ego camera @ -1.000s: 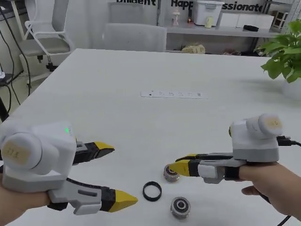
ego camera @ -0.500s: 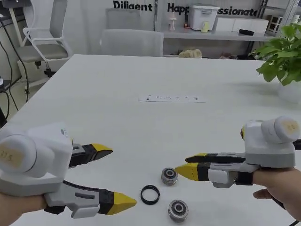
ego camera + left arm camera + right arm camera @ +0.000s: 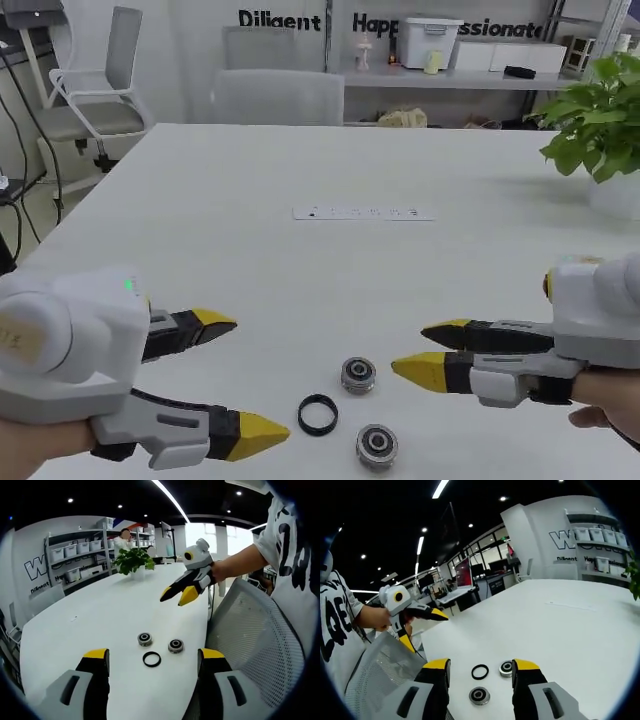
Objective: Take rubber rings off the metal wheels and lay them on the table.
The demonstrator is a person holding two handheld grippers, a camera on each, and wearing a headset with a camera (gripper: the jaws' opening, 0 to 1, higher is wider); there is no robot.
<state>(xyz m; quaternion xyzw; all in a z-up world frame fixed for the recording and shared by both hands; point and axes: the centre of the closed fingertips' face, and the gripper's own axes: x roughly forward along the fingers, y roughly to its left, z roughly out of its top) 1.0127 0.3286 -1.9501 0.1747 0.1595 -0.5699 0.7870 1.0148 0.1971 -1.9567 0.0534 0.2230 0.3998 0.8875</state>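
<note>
**White surface (image 3: 300,170), open office: both tongs clear of the parts**

Setting: a large white surface in a bright office. Grey-white office chairs (image 3: 95,90) stand at its far left end. A wall shelf with white storage boxes (image 3: 440,30) runs along the back, and a green leafy potted plant (image 3: 595,105) sits at the far right. A white inset socket strip (image 3: 363,213) lies flush in the middle of the surface.

Parts, grouped near the front edge (head view):
- Loose black rubber ring (image 3: 318,414): flat on the surface, touching nothing.
- Small round metal wheel (image 3: 358,373): just beyond and to the right of the ring, lying flat. Its outer face is silvery grey.
- Second small round metal wheel (image 3: 376,443): nearest the edge, just right of the ring. It has a dark band round its rim, which looks like a rubber ring in place.
- The three sit in a tight triangle, none in contact.

Left tongs (image 3: 258,377): grey and black with yellow tips, jaws spread wide, nothing between them. They are held to the left of the parts. In the left gripper view, ring and wheels lie ahead on the surface, in line with the gap.

Right tongs (image 3: 410,349): same build, jaws parted, nothing held. The tips point left towards the silvery wheel, near it but not touching. In the right gripper view, the three parts lie just ahead of the tips.
</note>
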